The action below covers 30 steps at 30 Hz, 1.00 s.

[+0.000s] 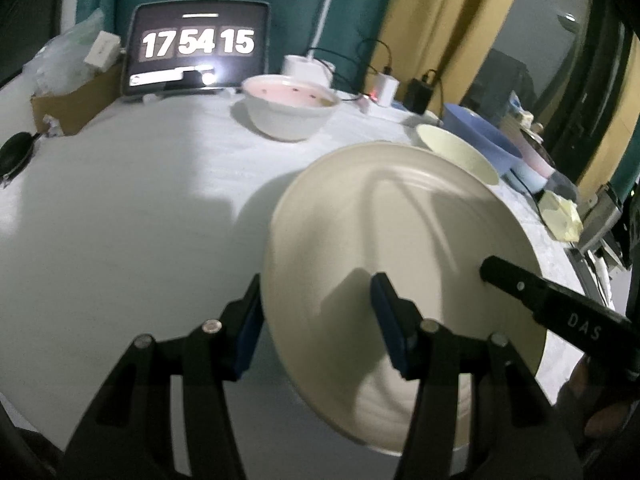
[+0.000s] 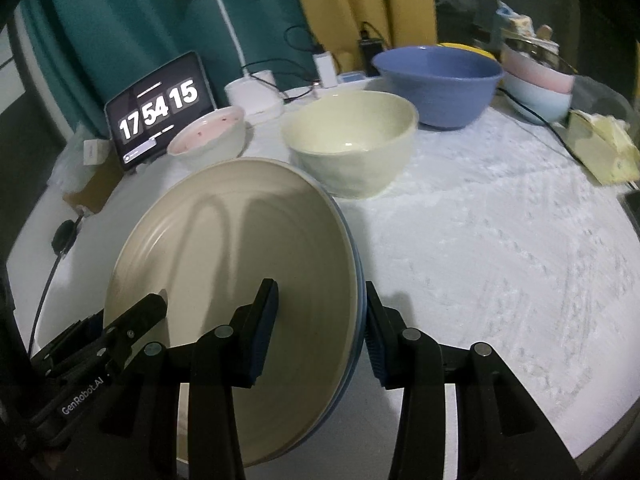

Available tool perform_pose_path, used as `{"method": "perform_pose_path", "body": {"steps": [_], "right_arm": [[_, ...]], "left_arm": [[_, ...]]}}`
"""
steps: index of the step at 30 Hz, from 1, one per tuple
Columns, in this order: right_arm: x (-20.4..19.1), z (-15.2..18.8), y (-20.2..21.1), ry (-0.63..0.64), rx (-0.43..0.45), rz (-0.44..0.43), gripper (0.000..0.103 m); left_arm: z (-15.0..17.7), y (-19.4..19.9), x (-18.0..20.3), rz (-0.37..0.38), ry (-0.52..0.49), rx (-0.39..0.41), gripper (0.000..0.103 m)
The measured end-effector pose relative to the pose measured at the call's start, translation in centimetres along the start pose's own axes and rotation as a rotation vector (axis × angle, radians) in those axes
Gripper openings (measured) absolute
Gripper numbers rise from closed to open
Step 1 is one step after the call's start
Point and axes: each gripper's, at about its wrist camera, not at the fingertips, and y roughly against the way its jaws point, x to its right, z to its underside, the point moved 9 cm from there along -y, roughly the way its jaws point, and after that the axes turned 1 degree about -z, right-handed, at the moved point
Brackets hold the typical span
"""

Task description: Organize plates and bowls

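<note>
A large cream plate point(image 1: 400, 248) point(image 2: 240, 280) with a blue underside sits tilted above the white table. My left gripper point(image 1: 316, 312) straddles its left rim, jaws apart, one finger on each side. My right gripper point(image 2: 320, 320) straddles its right rim the same way, jaws apart. Each gripper shows in the other's view: the right one point(image 1: 520, 284) and the left one point(image 2: 136, 316). A cream bowl point(image 2: 352, 140) point(image 1: 456, 152) stands behind the plate. A pink-lined white bowl point(image 1: 288, 108) point(image 2: 208, 140) and a blue bowl point(image 2: 440, 84) stand farther back.
A tablet clock point(image 1: 196, 52) and a lamp base point(image 2: 256, 96) stand at the back. Stacked pink and pale-blue bowls point(image 2: 540, 88) and a yellow tissue pack point(image 2: 604, 148) sit at the right. A cardboard box point(image 1: 72, 104) and a black cable point(image 2: 60, 240) lie at the left.
</note>
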Motion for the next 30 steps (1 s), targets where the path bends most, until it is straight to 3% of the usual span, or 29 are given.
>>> {"method": "perform_pose_path", "body": {"steps": [12, 30], "right_arm": [[-4.6, -1.2, -2.7, 0.068, -0.027, -0.039, 0.043], [-8.5, -3.3, -6.9, 0.129, -0.063, -0.086, 0.044]], "left_arm": [[-1.1, -0.1, -4.7, -0.046, 0.054, 0.011, 0.054], [-3.0, -1.6, -9.4, -0.115, 0.097, 0.016, 0.054]]}}
